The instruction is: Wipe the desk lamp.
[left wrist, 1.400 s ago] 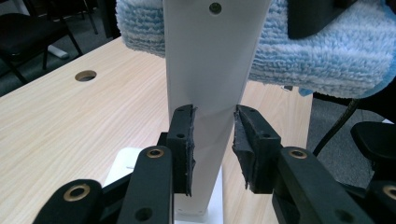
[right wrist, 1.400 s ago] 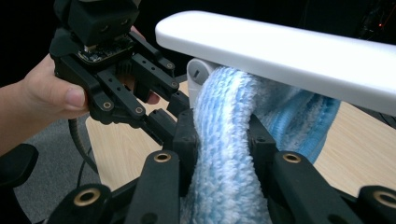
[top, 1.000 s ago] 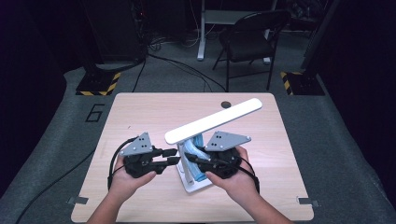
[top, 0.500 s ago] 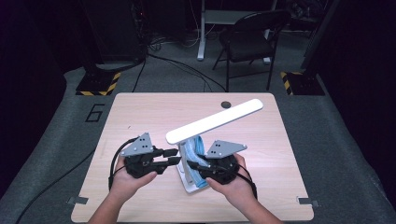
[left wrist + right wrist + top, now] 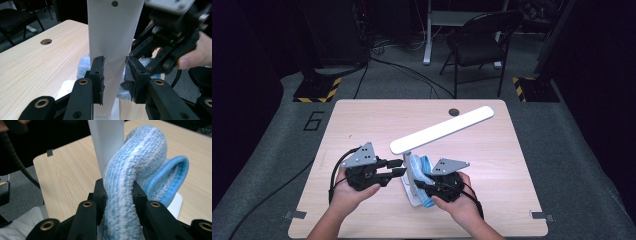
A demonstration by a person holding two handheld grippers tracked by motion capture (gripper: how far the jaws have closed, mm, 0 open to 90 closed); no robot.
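Item: white desk lamp with flat upright post (image 5: 112, 37) and long bar head (image 5: 442, 130), standing on light wooden table (image 5: 362, 125). Left gripper (image 5: 398, 167) clamps the post, unmoved. Right gripper (image 5: 421, 186), pinching fluffy blue microfibre cloth (image 5: 130, 185), has sunk along the post toward the base since a second ago. Reading: downward wiping stroke nearly complete.

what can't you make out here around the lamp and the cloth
- Lamp base: high view, mostly covered by the blue cloth and the right gripper.
- Lamp post: left gripper view, top cut off by the upper edge; the left gripper hides part of its foot.
- Cloth: right gripper view, lower end hidden between the jaws of the right gripper clamped on it.
- Whether the cloth touches the post: right gripper view, contact hidden behind the cloth's fold.
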